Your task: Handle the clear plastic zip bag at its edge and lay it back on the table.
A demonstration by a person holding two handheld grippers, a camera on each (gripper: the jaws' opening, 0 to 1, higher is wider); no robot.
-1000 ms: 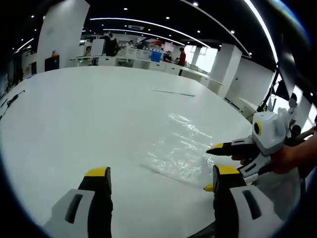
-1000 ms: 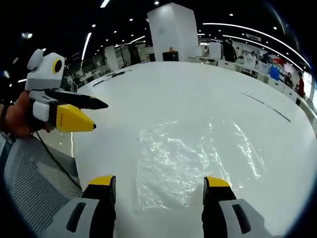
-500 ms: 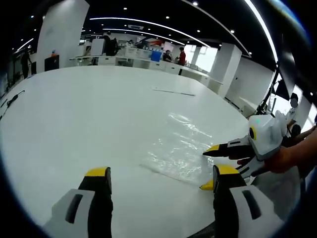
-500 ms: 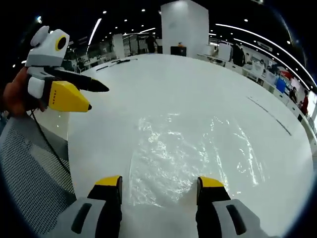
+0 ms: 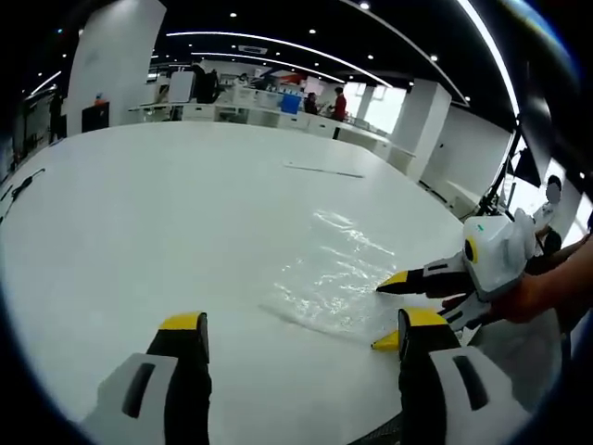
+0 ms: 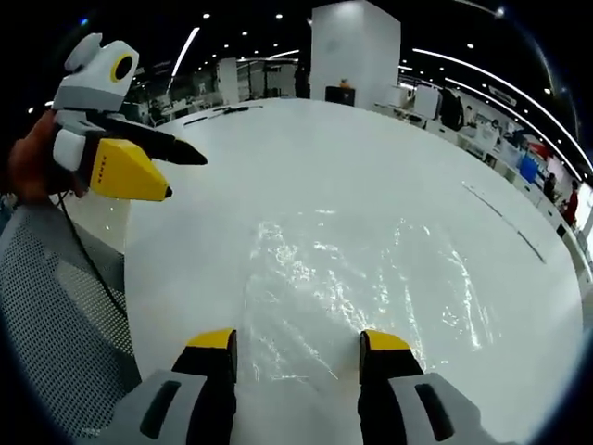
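The clear plastic zip bag (image 5: 334, 276) lies flat and crinkled on the white table (image 5: 139, 204). In the left gripper view, my left gripper (image 5: 301, 323) is open over bare table, short of the bag's near-left edge. My right gripper (image 5: 383, 313) comes in from the right, open, one yellow tip above and one below the bag's corner. In the right gripper view the bag (image 6: 371, 278) spreads ahead, and my right gripper (image 6: 296, 339) stands open with the bag's near edge between its jaws. The left gripper (image 6: 185, 176) hovers open at upper left, off the bag.
A thin dark strip (image 5: 324, 172) lies on the far part of the table. A grey mesh chair (image 6: 46, 306) sits beside the table edge at left. A hand (image 5: 537, 297) holds the right gripper. Desks and people stand far behind.
My right gripper has moved forward toward the bag, so its jaws now reach the bag's near edge. The left gripper has hardly moved; the bag lies as before.
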